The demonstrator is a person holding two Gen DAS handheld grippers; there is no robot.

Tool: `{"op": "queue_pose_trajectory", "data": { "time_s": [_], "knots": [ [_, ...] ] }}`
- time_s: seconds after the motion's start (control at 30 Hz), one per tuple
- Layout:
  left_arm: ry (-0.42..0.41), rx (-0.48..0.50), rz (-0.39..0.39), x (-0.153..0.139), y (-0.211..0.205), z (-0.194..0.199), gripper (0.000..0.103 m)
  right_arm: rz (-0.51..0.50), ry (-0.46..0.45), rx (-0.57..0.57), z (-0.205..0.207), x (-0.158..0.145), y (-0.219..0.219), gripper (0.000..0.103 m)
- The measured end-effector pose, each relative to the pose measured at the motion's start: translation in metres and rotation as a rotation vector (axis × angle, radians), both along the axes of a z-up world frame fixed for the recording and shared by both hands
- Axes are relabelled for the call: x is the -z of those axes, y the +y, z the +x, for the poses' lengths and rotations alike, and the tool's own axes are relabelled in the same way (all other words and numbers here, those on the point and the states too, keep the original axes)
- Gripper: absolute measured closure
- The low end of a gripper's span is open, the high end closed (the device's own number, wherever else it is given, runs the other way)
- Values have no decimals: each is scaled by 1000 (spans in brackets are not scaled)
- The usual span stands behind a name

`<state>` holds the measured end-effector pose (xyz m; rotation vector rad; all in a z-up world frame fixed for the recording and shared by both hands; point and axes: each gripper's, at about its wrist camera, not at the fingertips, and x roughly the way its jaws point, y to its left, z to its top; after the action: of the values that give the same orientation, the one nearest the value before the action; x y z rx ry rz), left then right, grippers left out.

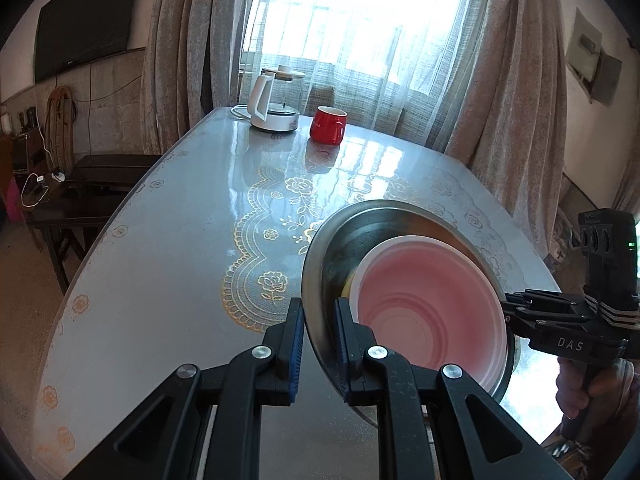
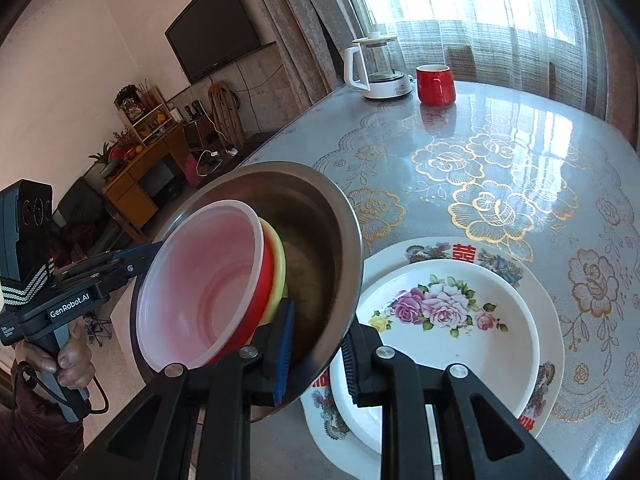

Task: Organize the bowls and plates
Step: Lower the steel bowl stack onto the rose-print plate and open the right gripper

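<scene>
Between the jaws of your left gripper (image 1: 318, 340) runs the rim of the steel basin (image 1: 320, 264), with one blue pad outside the wall and the other inside, both closed narrowly upon it. Your right gripper (image 2: 320, 344) clamps the opposite rim in the same manner, its jaws drawn in with the metal edge between them. The basin hangs tilted between the two tools, off the table (image 1: 168, 240); its open mouth faces the left-wrist camera.

Inside the basin, just beyond your right inner pad, sits a nest of plastic bowls: a translucent pink bowl (image 2: 200, 292) foremost, a red bowl (image 2: 266, 280) behind it and a yellow bowl (image 2: 280, 264) at the back. All three lean against the basin's wall.

Below and to the right of your right jaws lies a white flowered plate (image 2: 448, 320), stacked on a larger patterned plate (image 2: 548, 320) on the table. Neither touches the basin, as far as the right-wrist view shows.

Far ahead of both jaws, at the table's end by the curtained window, a white kettle (image 1: 272, 100) and a red mug (image 1: 328, 125) stand near each other but apart. Your hand (image 2: 72, 360) grips the left tool's handle.
</scene>
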<state>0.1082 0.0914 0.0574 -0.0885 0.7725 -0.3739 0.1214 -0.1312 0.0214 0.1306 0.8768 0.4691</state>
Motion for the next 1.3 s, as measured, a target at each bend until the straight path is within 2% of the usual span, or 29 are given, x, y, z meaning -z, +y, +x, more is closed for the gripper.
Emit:
{"op": "queue_pose_trajectory", "data": {
  "time_s": [0.43,0.97,1.3],
  "knots": [
    [-16,123,11,-7,-55,2,89,16,-18,126,-28,-6,-54,80],
    [4,247,-10,-8,-106,3,89,24,-34,258,-62,-15,-102,80],
    [53,282,-102,-22,-113,36,89,61,-2,323,-53,-19,-117,80]
  ]
}}
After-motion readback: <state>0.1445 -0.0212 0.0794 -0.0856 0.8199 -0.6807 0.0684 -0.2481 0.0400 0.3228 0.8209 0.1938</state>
